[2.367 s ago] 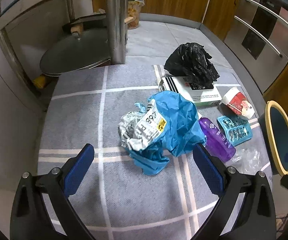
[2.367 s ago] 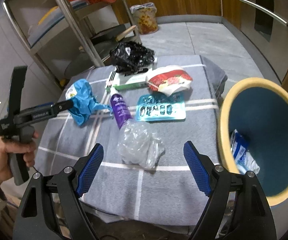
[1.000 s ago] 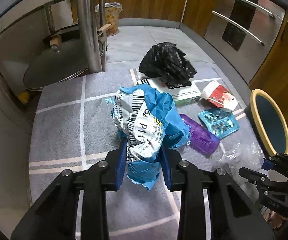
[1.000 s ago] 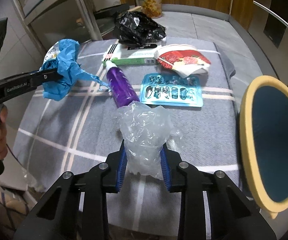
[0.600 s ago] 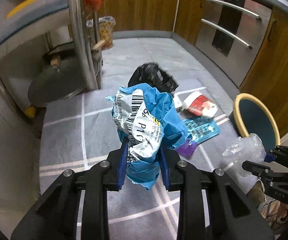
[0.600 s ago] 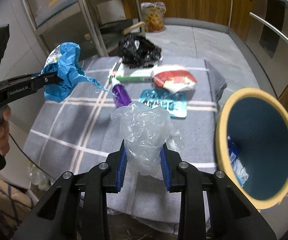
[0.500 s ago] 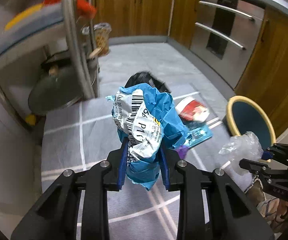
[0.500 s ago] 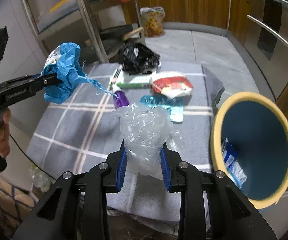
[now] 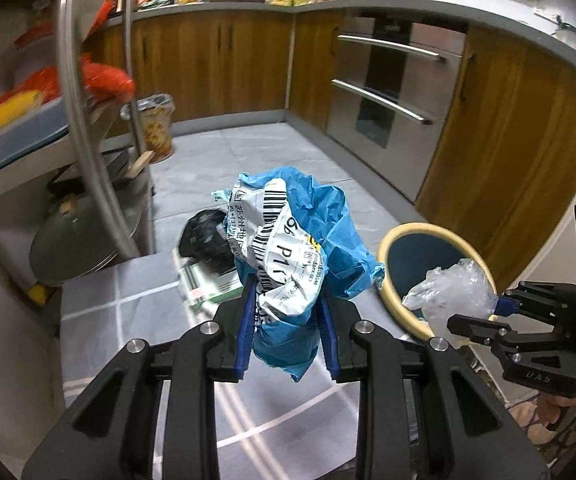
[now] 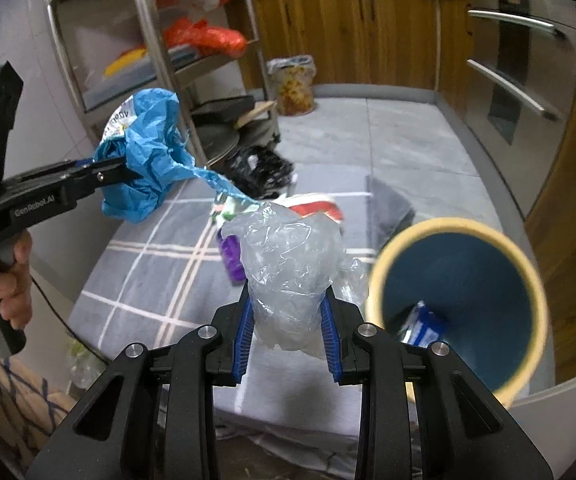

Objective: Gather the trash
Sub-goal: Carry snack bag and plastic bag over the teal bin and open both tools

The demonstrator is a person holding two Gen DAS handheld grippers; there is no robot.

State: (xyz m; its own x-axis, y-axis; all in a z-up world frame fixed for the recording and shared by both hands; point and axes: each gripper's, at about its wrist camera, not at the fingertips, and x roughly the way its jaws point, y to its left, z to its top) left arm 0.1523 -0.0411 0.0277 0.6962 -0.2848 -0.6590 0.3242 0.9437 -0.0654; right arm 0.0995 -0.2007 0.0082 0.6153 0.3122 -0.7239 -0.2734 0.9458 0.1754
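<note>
My left gripper (image 9: pixel 285 328) is shut on a crumpled blue mailer bag (image 9: pixel 300 248) with a white barcode label, held high above the grey checked table (image 9: pixel 127 300). It also shows in the right wrist view (image 10: pixel 147 160). My right gripper (image 10: pixel 285 332) is shut on a clear plastic bag (image 10: pixel 292 264), held just left of the blue bin with a cream rim (image 10: pixel 460 300). The bin (image 9: pixel 420 248) and the clear bag (image 9: pixel 452 292) also show in the left wrist view. Some trash lies inside the bin (image 10: pixel 424 326).
On the table lie a black bag (image 10: pixel 259 172), a green-and-white box (image 9: pixel 211 290), a purple bottle (image 10: pixel 231 260) and a red-and-white wrapper (image 10: pixel 316 206). A steel shelf rack (image 10: pixel 159 52) stands behind the table. Wooden cabinets and an oven (image 9: pixel 392 92) line the far wall.
Both grippers closed on their trash and lifted it off the table. The clear bag has moved toward the bin; the blue mailer has risen higher.
</note>
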